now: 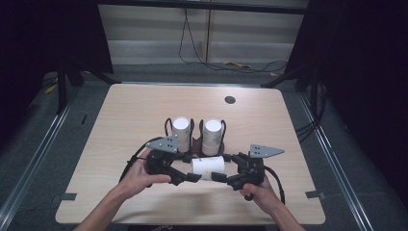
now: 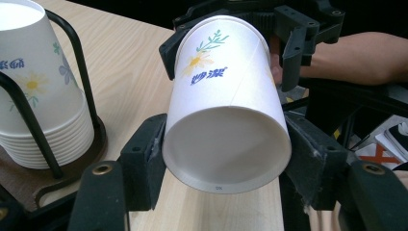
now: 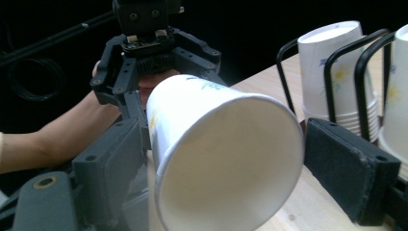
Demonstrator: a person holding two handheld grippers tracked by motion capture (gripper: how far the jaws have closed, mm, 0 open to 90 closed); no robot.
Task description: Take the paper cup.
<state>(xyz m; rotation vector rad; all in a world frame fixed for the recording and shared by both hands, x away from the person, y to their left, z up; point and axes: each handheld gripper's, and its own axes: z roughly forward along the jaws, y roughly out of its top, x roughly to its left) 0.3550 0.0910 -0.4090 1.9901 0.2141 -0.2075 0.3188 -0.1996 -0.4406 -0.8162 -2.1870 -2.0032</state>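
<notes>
You have one table (image 1: 144, 110) in front of you, and on it one black wire rack (image 1: 196, 144) on a wooden base. The rack carries two stacks of upturned paper cups, the left stack (image 1: 181, 131) and the right stack (image 1: 212, 134), side by side.

Just in front of the rack are your two hand-held grippers, and one loose paper cup (image 2: 226, 110) lies on its side in the air between them, above the table. Your left hand-held gripper (image 1: 194, 177) is clenched on one end of that cup, with both pads pressed to its wall. Your right hand-held gripper (image 1: 220, 177) has its jaws around the other end but is released: in the right gripper view one pad lies against the cup and the other stands clear of it.

So the cup hangs from one grip alone, on a thin tapered wall. Here is what I judge could go wrong:
- If you squeeze harder, the paper may crease or go oval.
- If you ease the left grip before the right closes, the cup will likely slip out and roll across the table.
- If the right jaws close off-centre, they may twist the cup out of the left pads.
- If either hand swings toward the rack, it could knock a stack.
</notes>
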